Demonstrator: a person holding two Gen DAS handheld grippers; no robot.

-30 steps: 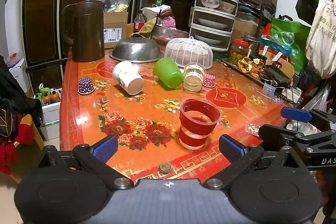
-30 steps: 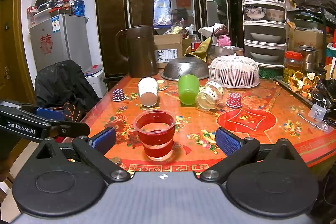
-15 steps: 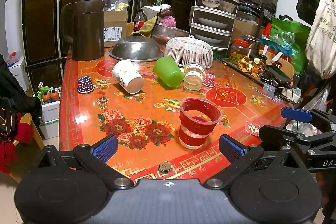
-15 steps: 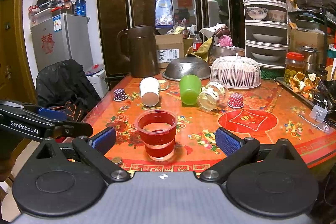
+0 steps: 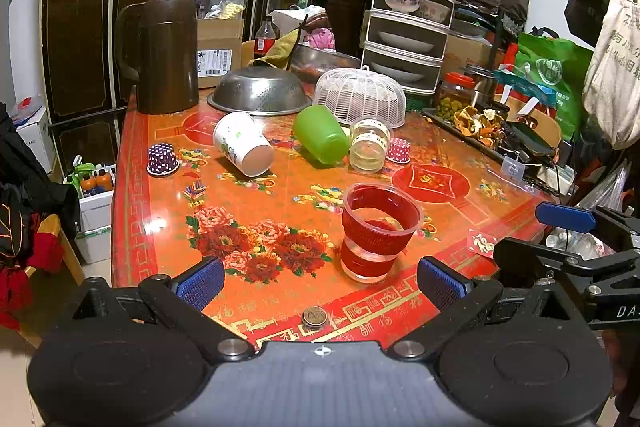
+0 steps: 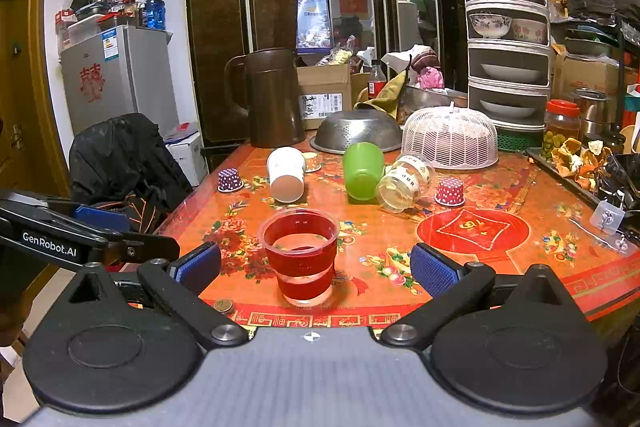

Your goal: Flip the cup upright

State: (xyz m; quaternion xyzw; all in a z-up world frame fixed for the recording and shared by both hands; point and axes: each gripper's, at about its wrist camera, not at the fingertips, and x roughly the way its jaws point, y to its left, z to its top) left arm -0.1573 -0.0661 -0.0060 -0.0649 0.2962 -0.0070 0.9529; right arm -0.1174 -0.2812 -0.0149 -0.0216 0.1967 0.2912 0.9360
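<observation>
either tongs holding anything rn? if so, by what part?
Nothing held. Left tongs and right tongs are both open, short of the upright red cup.

Indoor artificial light, warm cast, moderate brightness in both views. Glossy tabletop (image 5: 168, 223) shows a small specular glare patch at approx. 9 o'clock in left wrist view; softer sheen on tabletop (image 6: 500, 195) in right wrist view. Mirrored cabinet doors (image 6: 352, 7) carry reflections. Shadows soft, short, w/o hard edges. Strong fisheye distortion: verticals bow toward frame edges; corners vignetted black. Center focus sharp; slight softness at periphery. No motion blur visible.
</observation>
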